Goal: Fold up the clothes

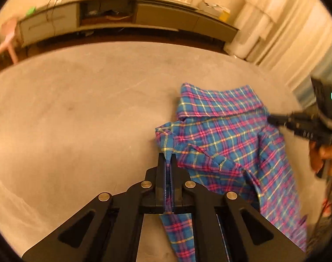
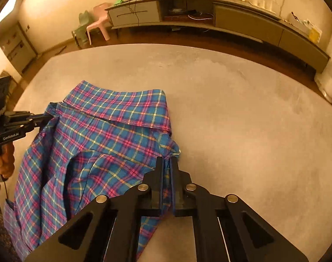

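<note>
Now we have the plaid shirt [image 1: 227,144] lying collar-up at centre frame on the table [image 1: 78,113]; left tool [image 1: 167,160] and right tool [image 2: 167,163] each clamp a shoulder edge. We should keep both pinches level and taut while folding.

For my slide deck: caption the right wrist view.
Right gripper clamps one shoulder of a plaid shirt on the grey table; left gripper pinches the other.
</note>
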`<action>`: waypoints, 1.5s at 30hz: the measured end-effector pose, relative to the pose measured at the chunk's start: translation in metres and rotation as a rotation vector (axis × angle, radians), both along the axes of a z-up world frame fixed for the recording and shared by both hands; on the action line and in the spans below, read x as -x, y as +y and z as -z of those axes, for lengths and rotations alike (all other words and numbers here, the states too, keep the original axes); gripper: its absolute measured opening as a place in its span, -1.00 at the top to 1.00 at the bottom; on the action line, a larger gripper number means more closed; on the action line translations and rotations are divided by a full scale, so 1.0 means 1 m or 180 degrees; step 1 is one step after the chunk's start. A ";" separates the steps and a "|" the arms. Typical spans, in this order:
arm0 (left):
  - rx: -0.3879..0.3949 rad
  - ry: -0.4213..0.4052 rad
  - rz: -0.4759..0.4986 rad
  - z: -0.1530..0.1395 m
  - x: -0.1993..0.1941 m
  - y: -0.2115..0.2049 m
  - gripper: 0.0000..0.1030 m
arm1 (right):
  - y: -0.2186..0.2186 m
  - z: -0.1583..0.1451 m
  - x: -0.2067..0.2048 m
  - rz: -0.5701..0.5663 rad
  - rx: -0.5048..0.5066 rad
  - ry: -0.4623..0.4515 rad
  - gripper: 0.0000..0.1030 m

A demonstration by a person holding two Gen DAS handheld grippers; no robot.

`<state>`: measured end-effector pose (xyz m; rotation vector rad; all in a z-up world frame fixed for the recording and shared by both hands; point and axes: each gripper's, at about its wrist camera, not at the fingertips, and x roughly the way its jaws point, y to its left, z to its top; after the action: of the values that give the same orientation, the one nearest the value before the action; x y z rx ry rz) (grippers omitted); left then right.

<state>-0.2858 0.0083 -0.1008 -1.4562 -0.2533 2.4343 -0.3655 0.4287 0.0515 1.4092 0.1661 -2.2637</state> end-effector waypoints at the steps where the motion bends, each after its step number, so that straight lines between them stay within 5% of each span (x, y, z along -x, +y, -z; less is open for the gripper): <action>1: -0.0053 -0.0024 -0.0055 0.001 0.000 -0.004 0.92 | 0.001 -0.003 -0.002 0.0018 0.0048 -0.0005 0.89; 5: -0.0101 0.0054 -0.0145 -0.006 -0.001 -0.010 0.76 | 0.005 -0.014 -0.005 0.0083 0.0237 0.0049 0.82; 6: -0.0070 0.0117 -0.0132 -0.011 -0.001 -0.007 0.64 | 0.001 -0.015 -0.001 0.0046 0.0205 0.0086 0.72; 7: -0.0068 0.0172 -0.0099 -0.016 -0.003 -0.008 0.24 | -0.003 -0.015 0.003 0.0010 0.0170 0.0126 0.60; 8: -0.0073 0.0227 -0.0061 -0.022 -0.006 -0.009 -0.19 | -0.006 -0.018 0.002 -0.0001 0.0107 0.0208 0.17; 9: -0.0078 0.0281 -0.0023 -0.027 -0.009 -0.011 -0.30 | -0.008 -0.019 0.003 0.0007 0.0067 0.0284 -0.24; 10: -0.0060 0.0326 0.0032 -0.028 -0.011 -0.007 -0.32 | -0.011 -0.018 0.005 -0.0008 0.0063 0.0320 -0.28; 11: -0.0002 0.0303 0.0063 -0.025 -0.012 -0.003 -0.31 | -0.016 -0.012 0.008 -0.0041 0.0050 0.0267 -0.27; 12: 0.0064 0.0262 0.0086 -0.021 -0.013 0.002 -0.20 | -0.020 -0.006 0.011 -0.0074 0.0038 0.0215 0.08; 13: 0.0130 0.0221 0.0110 -0.017 -0.014 0.006 0.80 | -0.023 -0.004 0.011 -0.0101 0.0032 0.0165 0.52; 14: 0.0124 0.0199 0.0087 -0.017 -0.015 0.006 0.89 | -0.027 -0.002 0.010 -0.0129 0.0025 0.0115 0.81; 17: 0.0085 0.0273 0.0025 -0.033 -0.025 0.002 0.91 | -0.028 -0.018 -0.005 -0.0165 0.0113 0.0178 0.88; 21: -0.0032 0.0557 0.0103 -0.092 -0.081 -0.007 0.91 | -0.014 -0.084 -0.078 -0.0299 0.0357 0.0568 0.89; 28: -0.0245 0.1108 0.0539 -0.170 -0.267 -0.016 0.91 | 0.008 -0.182 -0.334 -0.0986 0.0480 0.1370 0.89; 30: -0.0104 0.1120 0.0837 -0.161 -0.335 -0.006 0.88 | 0.010 -0.174 -0.408 -0.1237 0.0273 0.1492 0.89; 33: 0.0118 0.0612 0.1155 -0.114 -0.397 0.009 0.70 | 0.002 -0.121 -0.474 -0.1489 -0.0409 0.1322 0.85; 35: 0.0324 0.0337 0.1089 -0.088 -0.413 0.014 0.50 | -0.002 -0.078 -0.495 -0.1488 -0.0931 0.1037 0.81; 37: 0.0359 0.0200 0.0887 -0.079 -0.417 0.011 0.49 | 0.000 -0.077 -0.499 -0.1271 -0.0888 0.0960 0.64; 39: 0.0253 0.0250 0.0591 -0.087 -0.416 0.000 0.44 | 0.014 -0.088 -0.499 -0.1115 -0.0387 0.0756 0.38; 42: -0.0160 0.0290 0.0298 -0.097 -0.408 -0.013 0.11 | 0.043 -0.094 -0.498 -0.0695 -0.0016 0.0532 0.36; 45: -0.0402 0.0197 0.0110 -0.093 -0.396 -0.015 -0.01 | 0.063 -0.099 -0.491 -0.0315 0.0305 0.0316 0.32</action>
<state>0.1105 -0.0072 -0.0075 -1.3192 -0.3582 2.3848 0.1257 0.4922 0.1508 1.2143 0.1536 -2.2304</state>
